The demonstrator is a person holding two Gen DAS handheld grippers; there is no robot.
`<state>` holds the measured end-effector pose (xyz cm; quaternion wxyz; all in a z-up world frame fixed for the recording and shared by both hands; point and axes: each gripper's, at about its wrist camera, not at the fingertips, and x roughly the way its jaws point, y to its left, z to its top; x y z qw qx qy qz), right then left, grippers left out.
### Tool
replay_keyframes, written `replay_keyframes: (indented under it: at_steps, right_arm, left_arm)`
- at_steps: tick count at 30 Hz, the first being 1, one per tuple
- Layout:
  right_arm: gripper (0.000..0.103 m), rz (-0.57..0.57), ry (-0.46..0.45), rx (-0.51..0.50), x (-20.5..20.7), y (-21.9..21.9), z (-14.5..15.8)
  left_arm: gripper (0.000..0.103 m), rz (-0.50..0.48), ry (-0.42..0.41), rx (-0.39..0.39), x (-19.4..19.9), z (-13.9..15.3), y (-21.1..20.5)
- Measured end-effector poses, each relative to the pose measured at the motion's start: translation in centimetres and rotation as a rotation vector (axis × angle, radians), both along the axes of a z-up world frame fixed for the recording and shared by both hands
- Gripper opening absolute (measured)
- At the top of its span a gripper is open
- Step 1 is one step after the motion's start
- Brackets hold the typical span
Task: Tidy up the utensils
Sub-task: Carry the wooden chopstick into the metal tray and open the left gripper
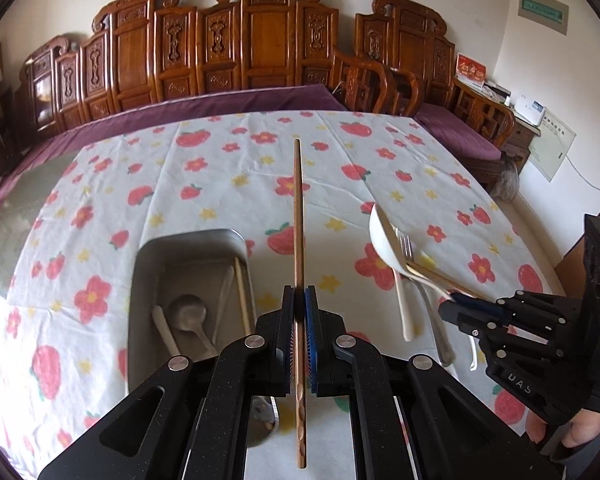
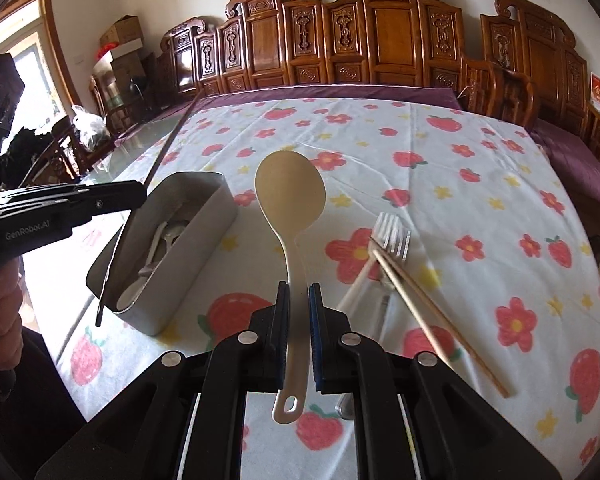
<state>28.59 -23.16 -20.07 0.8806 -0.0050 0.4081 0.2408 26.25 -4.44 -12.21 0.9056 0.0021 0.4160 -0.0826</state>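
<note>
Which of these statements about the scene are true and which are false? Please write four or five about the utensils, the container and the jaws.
1. The left gripper holds a brown chopstick. True.
2. The right gripper holds a fork. False: it holds a pale spoon.
3. The metal container is empty. False: spoons and a chopstick lie in it.
4. A fork lies on the flowered tablecloth. True.
5. Both pairs of jaws stand wide open. False: each is closed on a utensil.
</note>
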Motion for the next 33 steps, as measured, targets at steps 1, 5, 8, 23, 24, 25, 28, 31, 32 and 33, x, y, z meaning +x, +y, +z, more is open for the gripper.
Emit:
replay_keyframes:
  at_steps: [1, 5, 8, 23, 24, 25, 28, 31, 32, 33]
  right_arm:
    - [0.011, 0.001, 0.003, 0.005, 0.0, 0.2, -0.1]
    - [0.011, 0.005, 0.014, 0.015, 0.3, 1.0, -0.5]
    - [0.011, 0.004, 0.02, 0.011, 0.3, 1.4, -0.7]
    - [0.011, -0.024, -0.003, -0.025, -1.2, 3.0, 1.5]
    - [0.011, -0.023, -0.005, -0.028, -1.4, 3.2, 1.7]
    - [0.011, -0.022, -0.006, -0.032, -1.5, 3.5, 1.9]
    - [0.011, -0.021, -0.008, -0.042, -1.9, 4.1, 2.4]
    - [0.011, -0.019, -0.011, -0.056, -2.4, 4.7, 3.0]
    - [0.011, -0.018, -0.013, -0.06, -2.6, 4.9, 3.2]
    - [0.011, -0.017, -0.015, -0.064, -2.5, 5.0, 3.4]
  left_arm:
    - [0.004, -0.003, -0.004, -0.002, 0.0, 0.0, 0.4]
    - [0.004, -0.026, -0.025, -0.014, 0.1, 0.1, 2.0]
    - [0.004, -0.039, -0.039, -0.035, 0.4, 0.0, 3.3]
    - [0.004, 0.04, 0.041, -0.067, 2.1, -4.7, 9.3]
    - [0.004, 0.045, 0.052, -0.066, 2.2, -5.1, 9.5]
    - [0.004, 0.048, 0.067, -0.07, 2.3, -5.6, 9.8]
    - [0.004, 0.058, 0.088, -0.057, 2.4, -6.5, 10.1]
    - [0.004, 0.068, 0.102, -0.057, 2.6, -7.1, 10.5]
    - [0.004, 0.07, 0.106, -0.057, 2.6, -7.2, 10.6]
    - [0.004, 0.072, 0.115, -0.059, 2.7, -7.4, 10.6]
